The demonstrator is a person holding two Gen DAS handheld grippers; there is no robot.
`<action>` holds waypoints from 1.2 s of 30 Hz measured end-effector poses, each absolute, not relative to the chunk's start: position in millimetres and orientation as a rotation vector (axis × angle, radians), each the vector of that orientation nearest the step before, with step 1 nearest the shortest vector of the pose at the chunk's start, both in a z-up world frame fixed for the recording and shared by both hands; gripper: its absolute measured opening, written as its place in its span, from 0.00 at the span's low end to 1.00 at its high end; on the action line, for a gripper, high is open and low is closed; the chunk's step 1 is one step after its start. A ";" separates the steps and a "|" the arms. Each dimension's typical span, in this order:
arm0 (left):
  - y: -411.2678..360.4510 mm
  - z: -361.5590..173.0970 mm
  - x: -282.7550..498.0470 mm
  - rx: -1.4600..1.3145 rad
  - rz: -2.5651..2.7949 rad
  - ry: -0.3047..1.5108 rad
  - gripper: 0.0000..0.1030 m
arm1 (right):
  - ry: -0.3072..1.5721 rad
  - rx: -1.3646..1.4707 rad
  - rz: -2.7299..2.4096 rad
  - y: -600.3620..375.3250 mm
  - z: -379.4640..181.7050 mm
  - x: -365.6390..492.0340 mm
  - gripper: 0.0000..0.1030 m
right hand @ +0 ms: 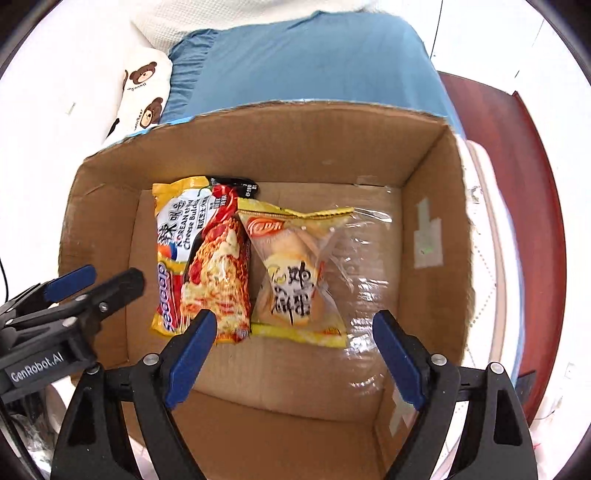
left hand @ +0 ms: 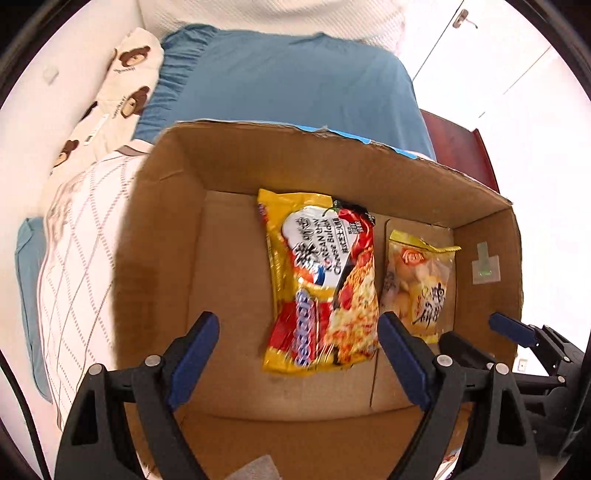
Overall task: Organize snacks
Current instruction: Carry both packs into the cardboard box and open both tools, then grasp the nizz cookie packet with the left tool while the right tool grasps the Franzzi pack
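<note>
Both grippers, left (left hand: pixel 299 354) and right (right hand: pixel 295 354), hang wide open and empty over the box (right hand: pixel 280 147). Noodles (right hand: pixel 201 254) lie at 9 o'clock of the biscuits (right hand: pixel 295 273), touching; a careless descent could crush either.

Blue sheet (left hand: pixel 288 85) covers the bed beyond everything else. Bear-print pillow (left hand: pixel 125 85) lies at its left edge, touching. White patterned quilt (left hand: pixel 77 251) below the pillow. Red-brown wood furniture (right hand: pixel 517 184) right of sheet. Door handle (left hand: pixel 461 18) far right, above.

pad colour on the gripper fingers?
Blue pads on black fingers; clearest in the right wrist view.
</note>
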State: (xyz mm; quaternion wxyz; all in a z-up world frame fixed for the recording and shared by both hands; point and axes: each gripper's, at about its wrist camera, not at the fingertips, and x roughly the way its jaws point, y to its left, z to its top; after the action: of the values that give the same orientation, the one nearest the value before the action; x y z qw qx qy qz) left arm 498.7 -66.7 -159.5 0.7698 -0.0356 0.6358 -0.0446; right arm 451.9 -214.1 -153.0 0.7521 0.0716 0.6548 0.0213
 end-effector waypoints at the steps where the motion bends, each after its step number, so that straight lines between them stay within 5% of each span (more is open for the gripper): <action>1: -64.4 -155.2 492.0 -0.078 -0.090 1.363 0.85 | 1.419 0.147 0.044 -213.4 -149.6 446.1 0.86; 18: -46.9 -71.8 359.3 0.006 -0.046 1.013 0.85 | 1.056 0.017 -0.017 -190.2 -67.3 314.2 0.86; 36: -49.3 -28.5 265.9 0.001 -0.086 0.865 0.85 | 0.852 0.092 -0.006 -184.4 6.8 195.2 0.86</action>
State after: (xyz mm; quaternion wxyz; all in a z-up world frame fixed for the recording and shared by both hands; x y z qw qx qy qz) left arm 265.9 -49.3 -28.5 0.9070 0.0007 0.4190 -0.0416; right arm 195.2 -184.4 6.8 0.9096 0.0444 0.4131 -0.0027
